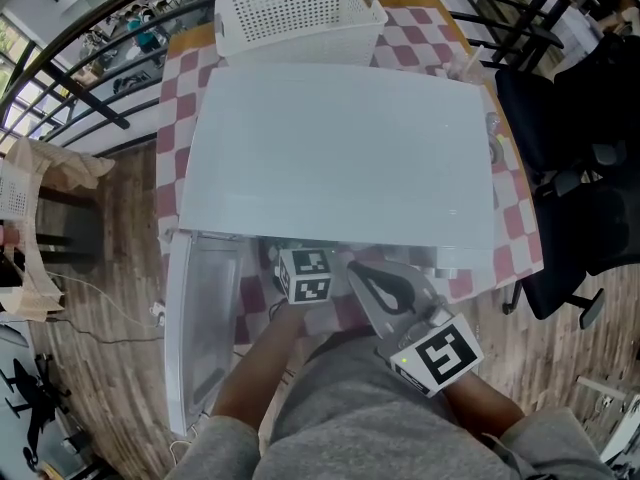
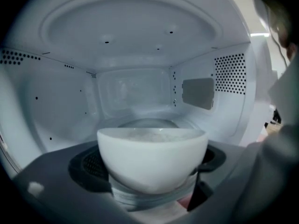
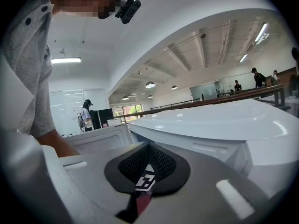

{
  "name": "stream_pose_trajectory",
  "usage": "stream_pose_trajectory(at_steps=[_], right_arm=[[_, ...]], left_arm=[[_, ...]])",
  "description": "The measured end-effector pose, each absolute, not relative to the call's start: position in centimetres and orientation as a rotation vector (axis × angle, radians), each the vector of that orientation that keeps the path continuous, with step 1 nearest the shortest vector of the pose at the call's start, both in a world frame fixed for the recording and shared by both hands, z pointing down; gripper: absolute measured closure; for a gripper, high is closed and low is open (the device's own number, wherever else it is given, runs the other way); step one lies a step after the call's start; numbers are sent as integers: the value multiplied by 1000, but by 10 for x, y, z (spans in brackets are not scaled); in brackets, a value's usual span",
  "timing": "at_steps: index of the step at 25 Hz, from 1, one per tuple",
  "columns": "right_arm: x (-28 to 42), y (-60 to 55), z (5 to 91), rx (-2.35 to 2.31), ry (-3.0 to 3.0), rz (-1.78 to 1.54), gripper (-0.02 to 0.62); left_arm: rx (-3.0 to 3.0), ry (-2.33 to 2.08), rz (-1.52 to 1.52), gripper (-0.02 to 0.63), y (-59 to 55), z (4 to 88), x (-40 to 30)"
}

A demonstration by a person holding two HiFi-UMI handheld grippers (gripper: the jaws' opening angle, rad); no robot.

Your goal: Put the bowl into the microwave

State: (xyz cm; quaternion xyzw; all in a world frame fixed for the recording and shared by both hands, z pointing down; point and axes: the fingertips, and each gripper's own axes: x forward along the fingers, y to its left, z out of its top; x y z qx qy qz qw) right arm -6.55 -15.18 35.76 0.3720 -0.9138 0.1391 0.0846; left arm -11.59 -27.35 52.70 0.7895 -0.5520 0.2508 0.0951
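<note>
Left gripper [image 2: 152,174] clamped on bowl [image 2: 152,148], rim level, at mouth of microwave [image 1: 340,153]. Door [image 1: 205,318] open at 8 o'clock. Turntable [image 2: 148,123] straight ahead at 12 o'clock, beyond bowl. Right gripper [image 3: 144,183] pinched shut, empty, outside at 4 o'clock. Left nearer.

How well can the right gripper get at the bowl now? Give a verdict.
Probably not: the bowl is inside the microwave, clamped by the left gripper, while the right gripper, shut, points over the microwave's top.

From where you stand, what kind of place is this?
Probably a large open office or lab hall, not a home: black railing, an office chair, and a high ceiling with strip lights.
</note>
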Motion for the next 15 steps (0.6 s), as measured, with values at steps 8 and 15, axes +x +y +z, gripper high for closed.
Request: stream_pose_trajectory(at_steps=[8,15], right_arm=[[-62,-151,355,1118,-2737,411,597],[-62,-141,349,1125,-2747,388,597]], left_arm=[[2336,-1603,727,86,-268,529,-118],[2367,-1607,680,86,-252,516,-123]])
